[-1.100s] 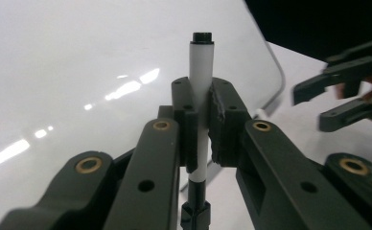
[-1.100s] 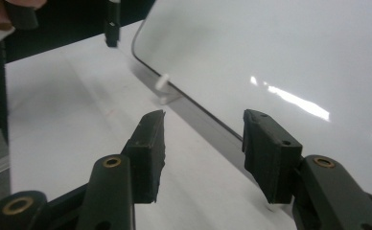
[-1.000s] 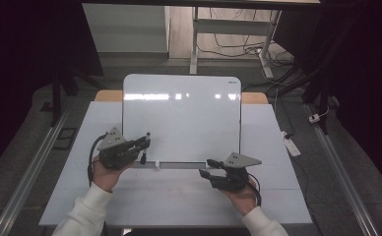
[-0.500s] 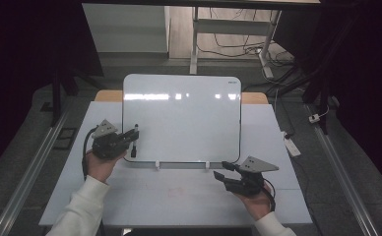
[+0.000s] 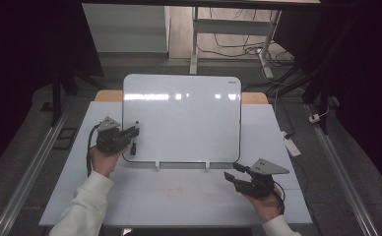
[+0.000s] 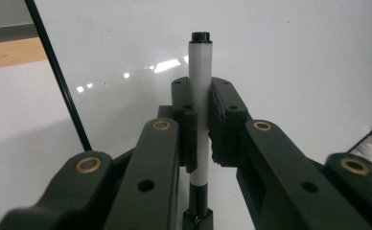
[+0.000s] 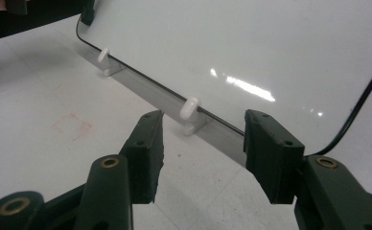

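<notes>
Left gripper view: the left gripper (image 6: pixel 201 129) is clamping a white marker (image 6: pixel 201 76) upright between its pads, black cap on top, right in front of the whiteboard (image 6: pixel 294 57). High view: the board (image 5: pixel 184 123) is standing blank on its two clips, so the pick-up looks done and any writing is still to come; cap likely needs removing first. The right gripper (image 7: pixel 201 143) is hanging about half open and empty, near the board's lower edge.
</notes>
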`<state>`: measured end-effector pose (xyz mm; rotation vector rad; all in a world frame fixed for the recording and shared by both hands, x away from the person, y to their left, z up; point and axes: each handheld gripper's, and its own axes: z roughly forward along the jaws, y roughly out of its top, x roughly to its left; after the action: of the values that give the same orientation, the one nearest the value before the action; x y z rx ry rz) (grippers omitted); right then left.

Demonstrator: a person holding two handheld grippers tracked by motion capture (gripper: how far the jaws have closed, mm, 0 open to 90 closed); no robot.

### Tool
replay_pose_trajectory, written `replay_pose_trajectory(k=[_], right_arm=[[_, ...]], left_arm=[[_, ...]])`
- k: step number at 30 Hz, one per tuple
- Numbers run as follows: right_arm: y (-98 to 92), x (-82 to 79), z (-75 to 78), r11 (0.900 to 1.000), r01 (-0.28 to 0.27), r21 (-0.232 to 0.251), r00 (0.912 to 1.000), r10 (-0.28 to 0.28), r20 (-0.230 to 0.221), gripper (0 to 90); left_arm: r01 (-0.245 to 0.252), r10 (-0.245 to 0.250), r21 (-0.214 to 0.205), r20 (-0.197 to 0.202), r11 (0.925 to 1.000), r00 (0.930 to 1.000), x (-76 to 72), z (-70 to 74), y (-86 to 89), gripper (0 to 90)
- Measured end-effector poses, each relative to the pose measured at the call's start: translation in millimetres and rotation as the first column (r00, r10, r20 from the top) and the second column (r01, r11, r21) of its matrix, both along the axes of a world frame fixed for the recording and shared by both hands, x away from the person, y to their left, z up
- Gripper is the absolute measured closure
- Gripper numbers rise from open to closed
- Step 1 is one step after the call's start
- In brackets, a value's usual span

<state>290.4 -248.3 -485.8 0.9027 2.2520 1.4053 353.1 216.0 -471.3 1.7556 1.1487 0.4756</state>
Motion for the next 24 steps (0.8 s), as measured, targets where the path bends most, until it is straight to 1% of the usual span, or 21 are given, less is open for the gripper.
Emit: replay_pose_trajectory(k=[4, 9, 11, 18, 24], right_arm=[[-1.4, 0.3, -0.8, 1.0000, 0.004, 0.000, 1.0000, -0.004, -0.001, 48.3], [-1.8, 0.8, -1.7, 1.0000, 0.003, -0.001, 1.0000, -0.003, -0.001, 48.2], [-1.9, 1.0, -2.0, 1.0000, 0.004, -0.004, 1.0000, -0.004, -0.002, 48.2], [-2.0, 1.4, -3.2, 1.0000, 0.005, -0.004, 1.0000, -0.005, -0.001, 48.0], [-1.9, 1.7, -3.8, 1.0000, 0.004, -0.006, 1.0000, -0.004, -0.001, 47.9]], left_arm=[[-0.015, 0.015, 0.016, 0.000, 0.9998, 0.9999, 4.0, -3.6, -1.0, 81.1], [-0.037, 0.036, 0.036, 0.013, 0.9987, 0.9992, 6.8, -6.0, -2.0, 80.7], [-0.038, 0.038, 0.045, 0.016, 0.9982, 0.9992, 7.4, -6.7, -3.0, 80.5], [-0.049, 0.045, 0.084, 0.047, 0.9952, 0.9979, 7.5, -6.9, -8.6, 79.0], [-0.041, 0.036, 0.082, 0.056, 0.9958, 0.9978, 6.6, -6.4, -8.8, 75.3]])
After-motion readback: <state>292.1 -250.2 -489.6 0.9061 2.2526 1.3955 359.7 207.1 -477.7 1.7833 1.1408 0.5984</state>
